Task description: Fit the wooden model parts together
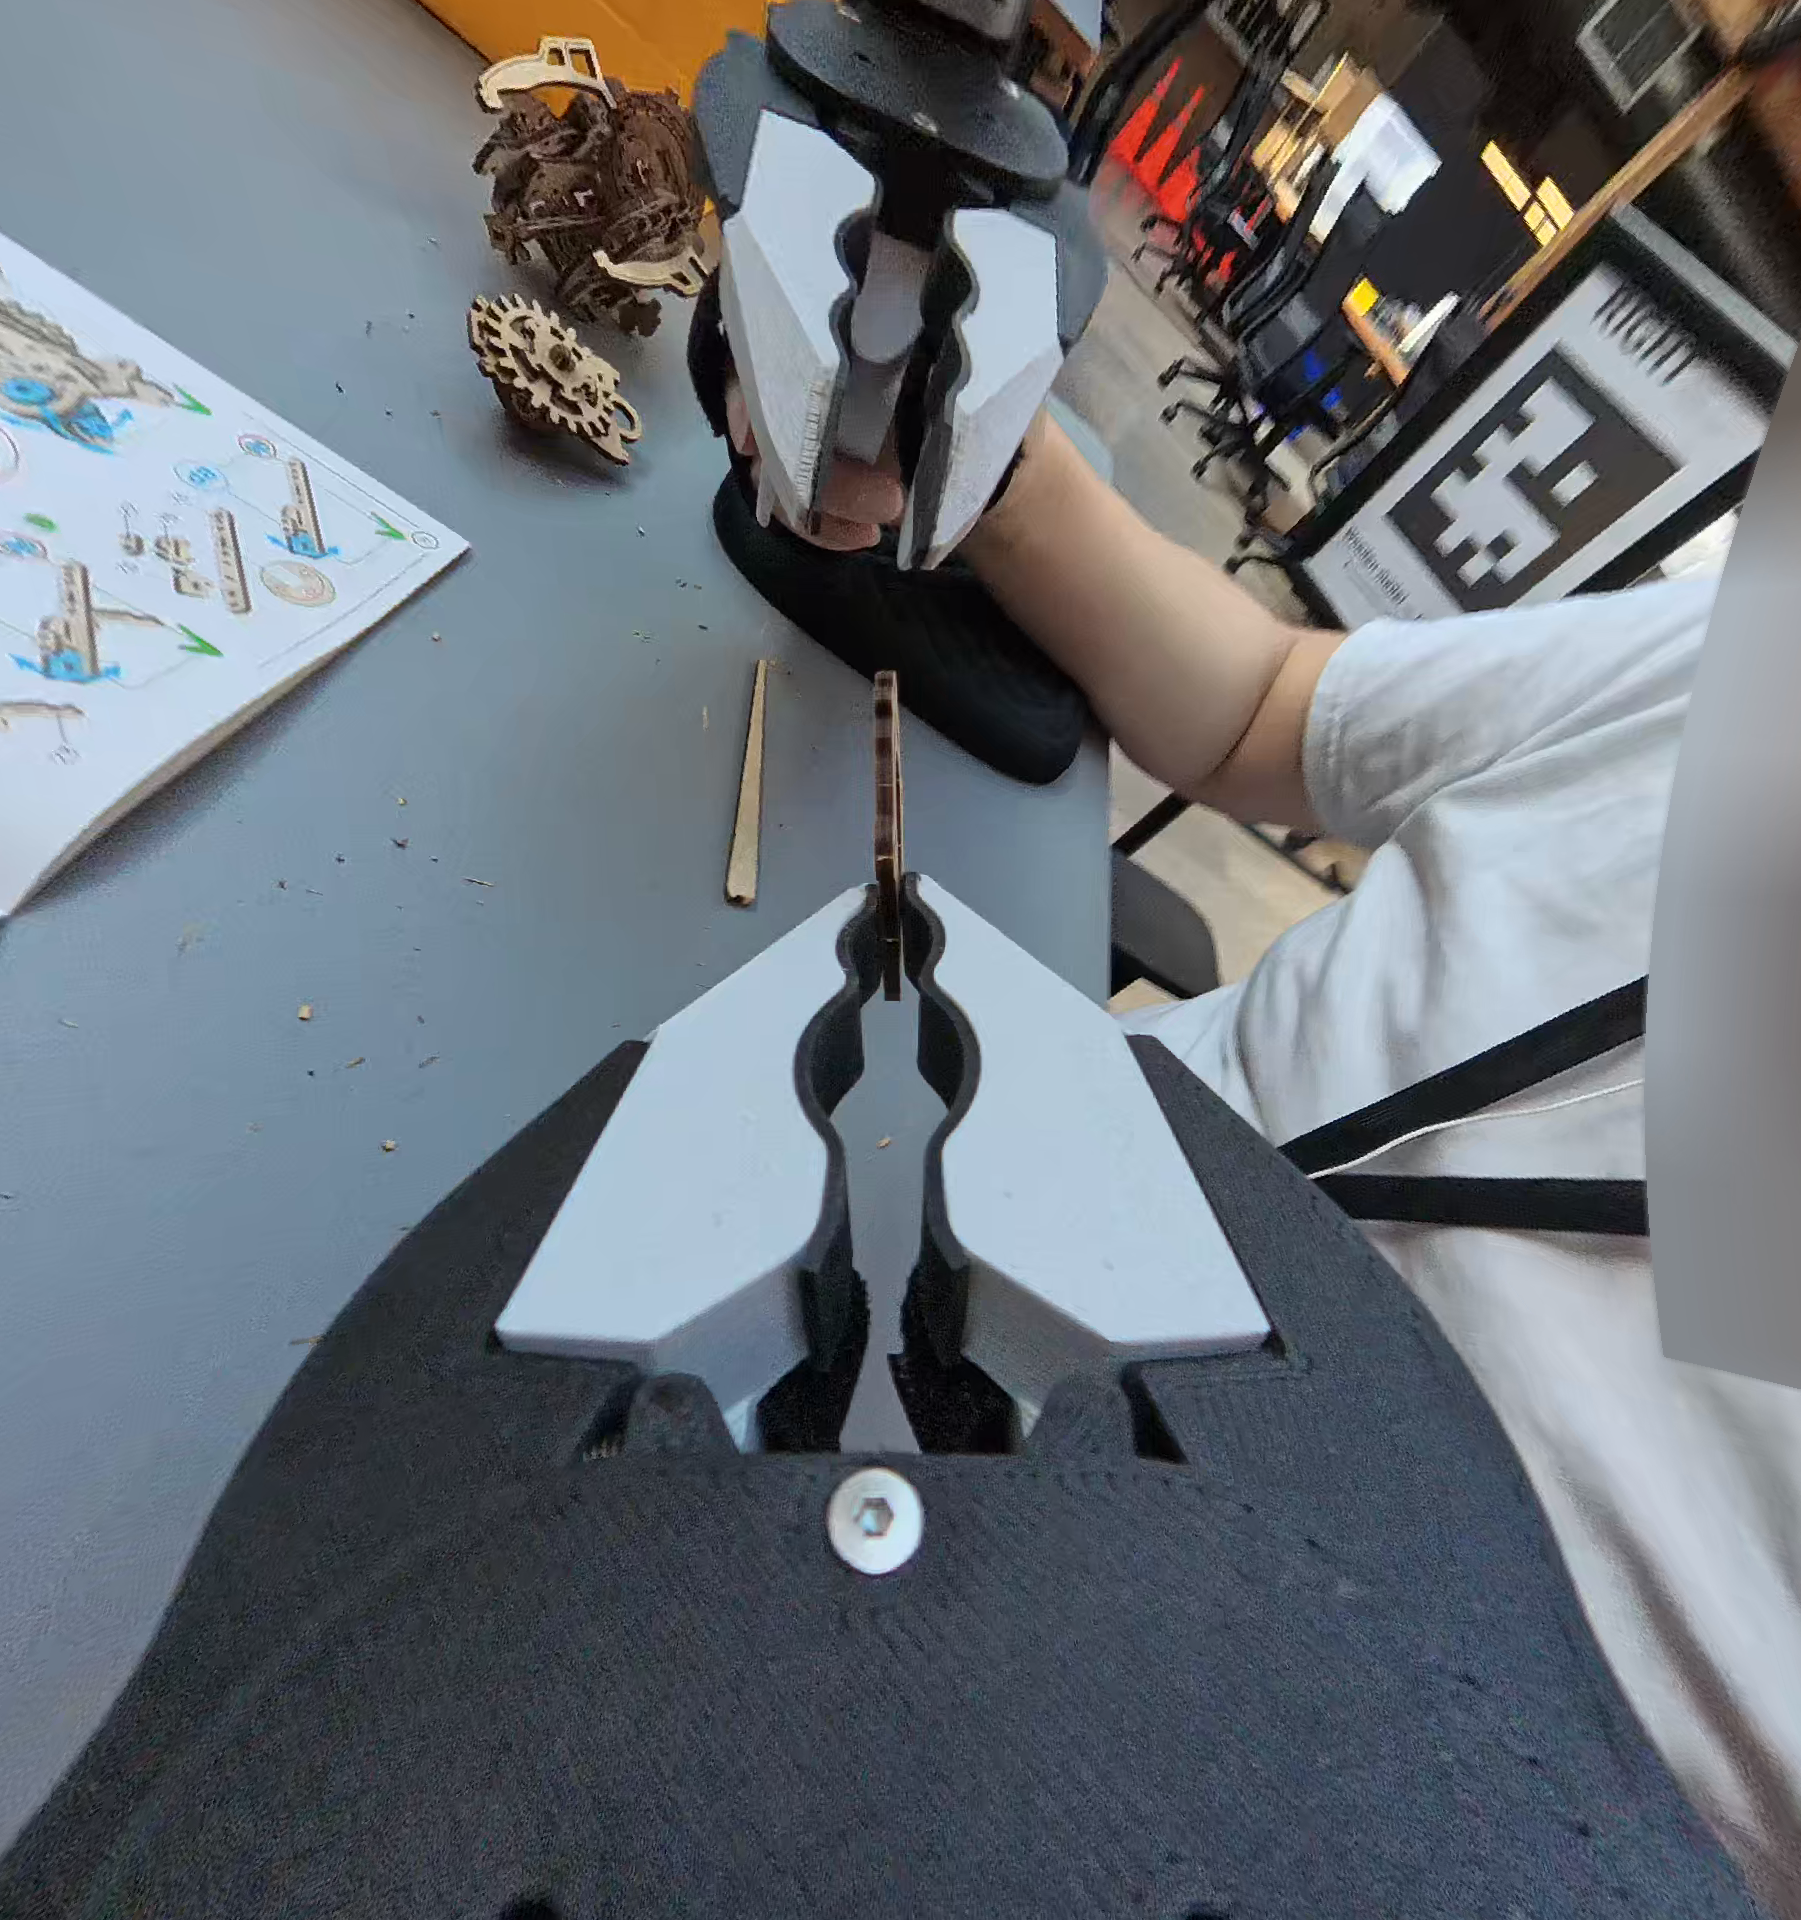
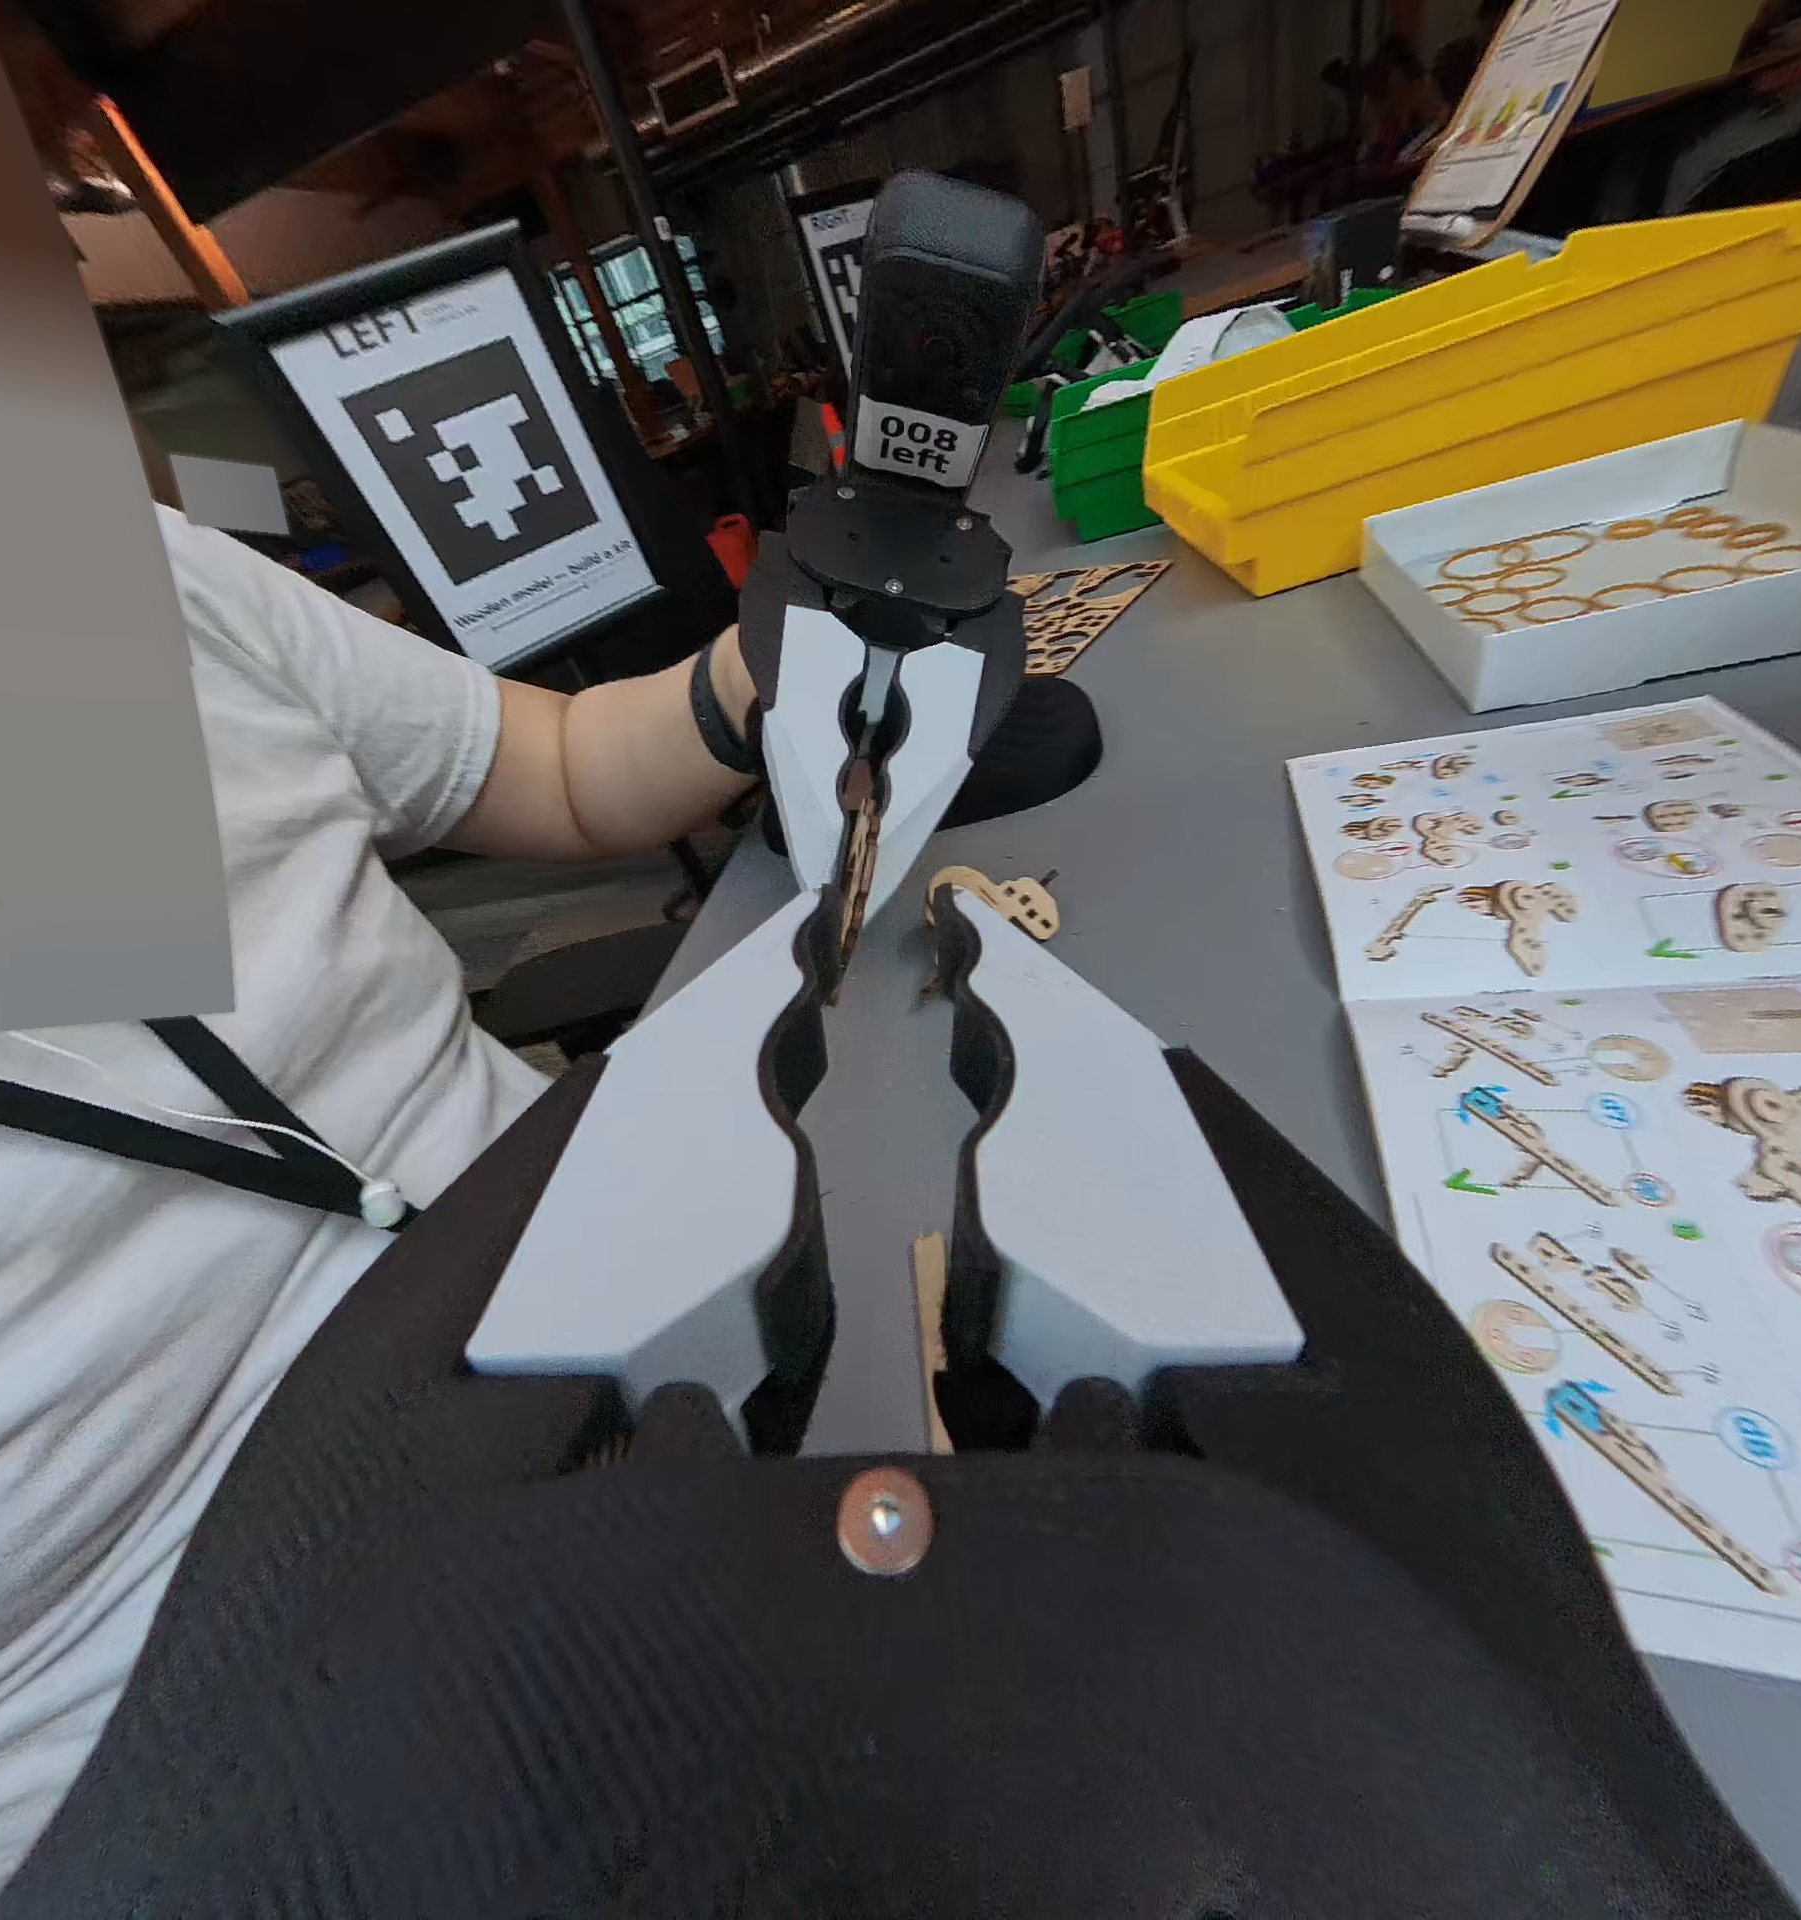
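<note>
The grey worktop [image 1: 252,1091] carries an open instruction booklet [image 2: 1602,1039] at my right. Far across it stand yellow bins [image 2: 1447,395] and a white box of wooden rings [image 2: 1602,592].

Wooden stock lying loose: a dark, part-built model [image 1: 595,197] at the far edge, a gear cluster [image 1: 553,374] just near of it, a curved slotted piece [image 2: 1010,899] near the right tool's tips, and a thin wooden stick [image 1: 748,779] flat on the worktop.

My left tool [image 1: 888,904] is clamped on a thin wooden plate [image 1: 887,769], held edge-on and projecting beyond the tips. My right tool [image 2: 885,914] stands with its jaws apart, gripping nothing, its tips close to the plate. A wooden sliver sits loose against its right finger, near the base.

Handling, as I judge it: the plate is light, stiff laser-cut ply, brittle across its narrow sections and likely to snap at slots if twisted. I would grip flat faces on solid wood, clear of the notches and tabs, and press joints straight in without levering.
</note>
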### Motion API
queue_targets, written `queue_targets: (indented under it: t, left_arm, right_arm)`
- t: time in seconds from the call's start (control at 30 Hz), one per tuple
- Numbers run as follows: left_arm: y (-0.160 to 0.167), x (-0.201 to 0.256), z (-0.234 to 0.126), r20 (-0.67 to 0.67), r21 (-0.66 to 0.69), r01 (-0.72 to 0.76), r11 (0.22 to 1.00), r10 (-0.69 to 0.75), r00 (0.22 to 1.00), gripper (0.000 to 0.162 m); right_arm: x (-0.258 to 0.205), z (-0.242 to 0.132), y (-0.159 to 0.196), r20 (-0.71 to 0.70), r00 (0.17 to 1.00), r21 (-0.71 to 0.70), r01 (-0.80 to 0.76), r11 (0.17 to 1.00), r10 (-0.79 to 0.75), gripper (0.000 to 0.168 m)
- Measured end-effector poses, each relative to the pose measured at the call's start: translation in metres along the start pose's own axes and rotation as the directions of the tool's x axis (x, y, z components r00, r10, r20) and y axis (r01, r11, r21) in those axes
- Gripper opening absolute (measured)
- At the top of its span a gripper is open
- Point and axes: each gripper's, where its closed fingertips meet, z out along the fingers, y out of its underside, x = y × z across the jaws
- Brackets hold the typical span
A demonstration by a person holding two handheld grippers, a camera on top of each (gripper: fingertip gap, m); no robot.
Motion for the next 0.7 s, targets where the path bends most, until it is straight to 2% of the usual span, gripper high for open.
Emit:
queue_targets:
  t: [0.07, 0.13, 0.23, 0.37, 0.4, 0.5, 0.57, 0.7]
  left_arm:
    - [-0.012, 0.002, -0.009, -0.131, 0.062, 0.23, 0.971, -0.22, 0.967, 0.0]
    - [-0.018, -0.005, -0.017, -0.196, 0.091, 0.352, 0.932, -0.33, 0.924, 0.0]
    - [-0.01, -0.021, -0.017, -0.138, 0.08, 0.395, 0.915, -0.382, 0.914, 0.0]
    - [-0.002, -0.023, -0.015, -0.142, 0.042, 0.452, 0.891, -0.443, 0.885, 0.0]
    - [0.001, -0.023, -0.014, -0.136, 0.024, 0.455, 0.89, -0.448, 0.883, 0.0]
    - [0.007, -0.019, -0.011, -0.131, -0.026, 0.459, 0.888, -0.458, 0.879, 0.0]
    - [0.012, -0.02, -0.009, -0.089, -0.055, 0.441, 0.896, -0.444, 0.892, 0.0]
    - [0.014, -0.026, -0.005, -0.002, -0.064, 0.41, 0.91, -0.411, 0.912, 0.0]
  right_arm:
    - [0.013, -0.007, 0.003, -0.138, 0.978, -0.066, 0.149, 0.987, -0.157, 0.019]
    - [0.017, -0.007, 0.009, -0.206, 0.927, -0.165, 0.283, 0.945, -0.313, 0.024]
    - [0.016, 0.002, 0.011, -0.264, 0.814, -0.279, 0.449, 0.849, -0.517, 0.033]
    - [0.011, 0.017, 0.014, -0.258, 0.59, -0.462, 0.62, 0.634, -0.765, 0.039]
    - [0.011, 0.02, 0.017, -0.245, 0.562, -0.49, 0.631, 0.601, -0.79, 0.04]
    - [0.008, 0.028, 0.028, -0.203, 0.617, -0.494, 0.606, 0.624, -0.76, 0.042]
    - [0.012, 0.03, 0.029, -0.232, 0.698, -0.466, 0.532, 0.707, -0.678, 0.038]
    - [0.019, 0.034, 0.023, -0.313, 0.852, -0.368, 0.299, 0.881, -0.42, 0.04]
